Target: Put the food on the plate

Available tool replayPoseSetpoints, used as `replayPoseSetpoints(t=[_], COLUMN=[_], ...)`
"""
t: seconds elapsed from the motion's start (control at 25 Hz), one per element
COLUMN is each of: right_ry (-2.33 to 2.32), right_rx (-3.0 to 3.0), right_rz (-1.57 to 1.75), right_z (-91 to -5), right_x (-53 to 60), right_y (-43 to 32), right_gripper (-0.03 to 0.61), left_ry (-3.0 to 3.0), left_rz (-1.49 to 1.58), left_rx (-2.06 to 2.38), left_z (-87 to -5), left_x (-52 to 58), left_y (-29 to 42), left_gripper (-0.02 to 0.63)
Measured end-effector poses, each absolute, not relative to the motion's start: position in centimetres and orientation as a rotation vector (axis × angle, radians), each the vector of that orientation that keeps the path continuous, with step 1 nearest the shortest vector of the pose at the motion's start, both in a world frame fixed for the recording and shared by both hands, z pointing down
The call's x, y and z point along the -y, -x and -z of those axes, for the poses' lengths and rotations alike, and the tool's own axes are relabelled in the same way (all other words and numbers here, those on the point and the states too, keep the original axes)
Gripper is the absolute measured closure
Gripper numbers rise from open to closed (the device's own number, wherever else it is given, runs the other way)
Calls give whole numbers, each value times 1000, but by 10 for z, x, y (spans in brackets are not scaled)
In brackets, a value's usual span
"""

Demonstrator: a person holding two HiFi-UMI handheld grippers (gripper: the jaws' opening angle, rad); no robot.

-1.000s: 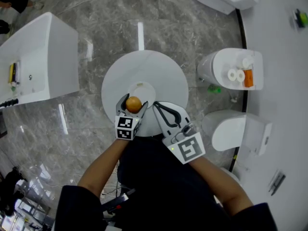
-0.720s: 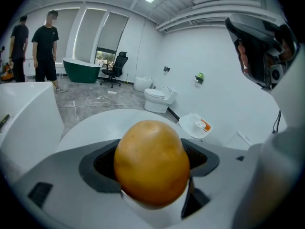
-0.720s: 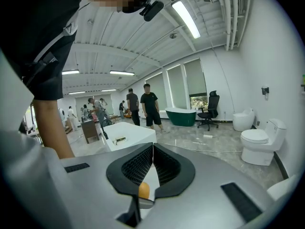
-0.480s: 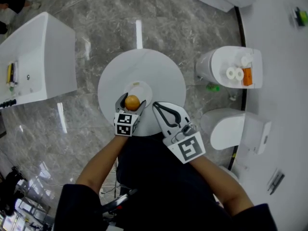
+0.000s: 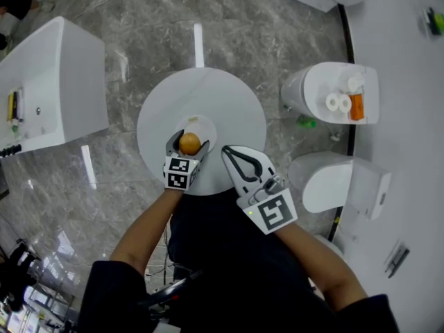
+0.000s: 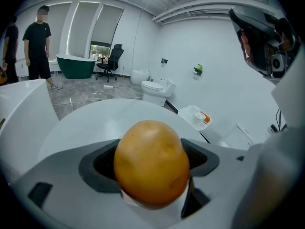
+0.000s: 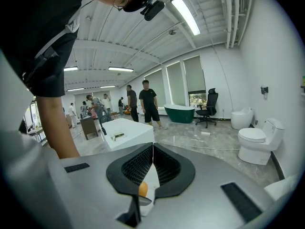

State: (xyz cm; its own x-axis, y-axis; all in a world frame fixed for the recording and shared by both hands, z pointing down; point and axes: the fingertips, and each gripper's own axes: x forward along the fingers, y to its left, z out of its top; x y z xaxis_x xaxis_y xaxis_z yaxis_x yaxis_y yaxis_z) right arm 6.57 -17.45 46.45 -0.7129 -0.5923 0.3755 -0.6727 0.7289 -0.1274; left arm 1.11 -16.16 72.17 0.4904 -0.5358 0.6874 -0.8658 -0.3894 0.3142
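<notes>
Left arm: bare forearm reaches forward from the lower left, dark sleeve above the elbow. The left gripper [image 5: 189,140] is held over the near part of the round white table [image 5: 229,103], pointing away from the person. Its jaws are part-way apart and clamped on the sides of a round orange piece of food [image 6: 151,162], which fills the gap between them. In the head view the food sits over the near edge of a small white plate [image 5: 199,123] at the table's centre. Whether it touches the plate cannot be told.

Right arm: bent at the elbow, forearm angled up and to the left. The right gripper [image 5: 226,151] lies over the table's near edge, just beside the left gripper and to the right of the plate. Its jaws are closed tip to tip with nothing gripped. A sliver of the orange food shows through the slot behind the tips.

Surroundings: grey marble floor [image 5: 139,33]. A white counter [image 5: 52,82] stands well to the left of the table. White fixtures [image 5: 333,103] stand to the right, one carrying paper rolls. The gripper views show a green bathtub [image 7: 181,112], an office chair [image 7: 207,106], a toilet [image 7: 259,144] and people standing [image 7: 148,104] in the background. Nothing lies between the food and the plate.
</notes>
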Motion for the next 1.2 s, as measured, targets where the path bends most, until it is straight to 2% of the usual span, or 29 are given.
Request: replayPoseSetpoints(t=[0.72, 1.2], right_ry=[-999, -1099], right_rx=[2591, 2564], right_rz=[-241, -301], right_z=[-469, -472], right_x=[179, 187], right_y=[-88, -110], right_gripper=[571, 571], left_ry=[-2027, -2019], left_rz=[-799, -843], left_rx=[1153, 1138], left_z=[-749, -757], left_x=[164, 160], left_y=[-12, -19], left_gripper=[241, 241])
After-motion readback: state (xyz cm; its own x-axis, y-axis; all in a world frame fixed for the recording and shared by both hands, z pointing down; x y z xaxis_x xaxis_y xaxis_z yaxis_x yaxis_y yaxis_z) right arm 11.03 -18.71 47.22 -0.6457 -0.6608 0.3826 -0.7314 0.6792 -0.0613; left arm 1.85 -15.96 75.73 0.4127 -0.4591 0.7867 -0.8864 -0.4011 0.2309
